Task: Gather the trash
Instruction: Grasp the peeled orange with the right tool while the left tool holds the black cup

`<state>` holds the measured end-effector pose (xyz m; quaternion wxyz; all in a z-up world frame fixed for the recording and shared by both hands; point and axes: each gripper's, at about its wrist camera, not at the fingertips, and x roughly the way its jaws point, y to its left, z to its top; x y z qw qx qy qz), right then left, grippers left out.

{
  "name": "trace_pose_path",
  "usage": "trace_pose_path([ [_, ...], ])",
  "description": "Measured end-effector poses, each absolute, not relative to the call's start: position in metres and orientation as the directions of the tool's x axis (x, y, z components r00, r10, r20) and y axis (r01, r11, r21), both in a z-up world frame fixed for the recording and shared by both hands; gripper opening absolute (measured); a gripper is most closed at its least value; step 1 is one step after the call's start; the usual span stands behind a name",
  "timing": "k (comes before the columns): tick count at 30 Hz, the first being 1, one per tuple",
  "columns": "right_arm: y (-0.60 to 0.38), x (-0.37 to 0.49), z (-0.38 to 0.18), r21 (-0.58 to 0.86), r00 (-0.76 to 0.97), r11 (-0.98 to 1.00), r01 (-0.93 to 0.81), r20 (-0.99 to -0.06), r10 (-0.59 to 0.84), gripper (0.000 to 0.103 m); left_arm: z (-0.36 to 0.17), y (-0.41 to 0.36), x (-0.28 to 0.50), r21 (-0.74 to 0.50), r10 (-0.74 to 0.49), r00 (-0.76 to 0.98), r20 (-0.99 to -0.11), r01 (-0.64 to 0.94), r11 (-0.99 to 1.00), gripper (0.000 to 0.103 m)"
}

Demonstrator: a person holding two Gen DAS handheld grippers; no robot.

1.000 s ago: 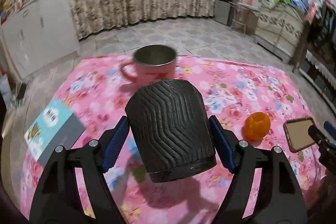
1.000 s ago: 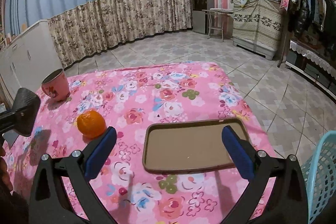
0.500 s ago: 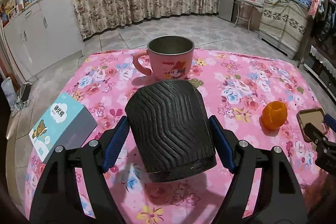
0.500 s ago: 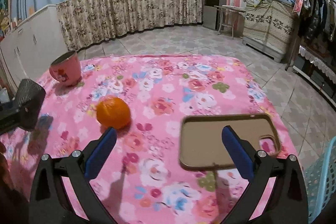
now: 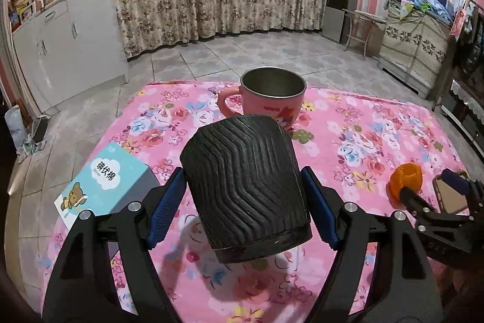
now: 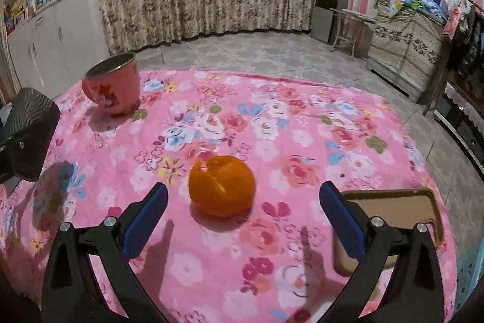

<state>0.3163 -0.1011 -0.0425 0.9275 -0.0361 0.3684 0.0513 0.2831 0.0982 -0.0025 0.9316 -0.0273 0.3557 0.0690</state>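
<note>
The black ribbed cup (image 5: 245, 186) is held between the blue pads of the left gripper (image 5: 243, 205), clamped at its sides and carried clear of the table (image 5: 378, 123), bottom end toward the camera; this grip is unchanged from a second ago. What has changed is on the right: the right gripper (image 6: 243, 217), its jaws spread wide and empty, has been swung away from the brown phone case (image 6: 393, 208), which a second ago lay between its pads and is now seen by the table's right edge, partly behind the right pad. The orange peel (image 6: 222, 185), shaped like a whole fruit with a split in its skin, is now framed in the gap between the pads, a little ahead of them and not touched. It rests near the middle of the table, toward the near edge. The pink mug (image 6: 113, 88) stands by the far left corner, and a blue box (image 5: 103, 183) lies at the left edge. From this it is judged that the peel has been picked out as the trash to be taken, that the grasp is not yet made, and that the black cup may be meant to receive it.
</note>
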Motion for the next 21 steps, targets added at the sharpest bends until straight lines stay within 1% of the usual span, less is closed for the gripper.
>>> trace_pose_path([
  [5, -0.0989, 0.3243, -0.0462, -0.038, 0.699, 0.991, -0.131, -0.712, 0.065, 0.097, -0.0049, 0.0999, 0.2874, -0.022, 0.092, 0.729, -0.678, -0.145, 0.989, 0.075],
  [6, -0.0983, 0.3251, -0.0473, -0.035, 0.691, 0.99, -0.136, -0.719, 0.07, 0.091, -0.0051, 0.1002, 0.2877, -0.026, 0.088, 0.729, -0.679, -0.144, 0.989, 0.075],
  [7, -0.0983, 0.3251, -0.0472, -0.033, 0.688, 0.989, -0.142, -0.722, 0.075, 0.081, -0.005, 0.1007, 0.2878, -0.029, 0.086, 0.729, -0.679, -0.143, 0.989, 0.075],
  [8, -0.0981, 0.325, -0.0471, -0.031, 0.685, 0.988, -0.148, -0.724, 0.08, 0.075, -0.0045, 0.1014, 0.288, -0.033, 0.083, 0.729, -0.679, -0.143, 0.989, 0.075],
  [9, -0.0973, 0.3252, -0.0476, -0.027, 0.679, 0.987, -0.157, -0.729, 0.088, 0.068, -0.0044, 0.1014, 0.2883, -0.037, 0.078, 0.73, -0.679, -0.141, 0.989, 0.075],
  [10, -0.097, 0.3256, -0.0481, -0.024, 0.673, 0.986, -0.164, -0.734, 0.094, 0.063, -0.0046, 0.1011, 0.2886, -0.04, 0.075, 0.73, -0.68, -0.139, 0.989, 0.075],
  [12, -0.0966, 0.3249, -0.0481, -0.012, 0.667, 0.984, -0.179, -0.737, 0.112, 0.058, -0.0048, 0.0992, 0.2882, -0.039, 0.074, 0.729, -0.681, -0.137, 0.99, 0.075],
  [15, -0.0979, 0.3249, -0.048, 0.005, 0.662, 0.982, -0.19, -0.738, 0.132, 0.049, -0.0061, 0.0983, 0.2885, -0.035, 0.073, 0.727, -0.683, -0.132, 0.991, 0.075],
  [21, -0.1019, 0.3245, -0.0468, 0.043, 0.664, 0.981, -0.187, -0.73, 0.159, 0.045, -0.0076, 0.0973, 0.2882, -0.033, 0.072, 0.727, -0.683, -0.129, 0.991, 0.075],
])
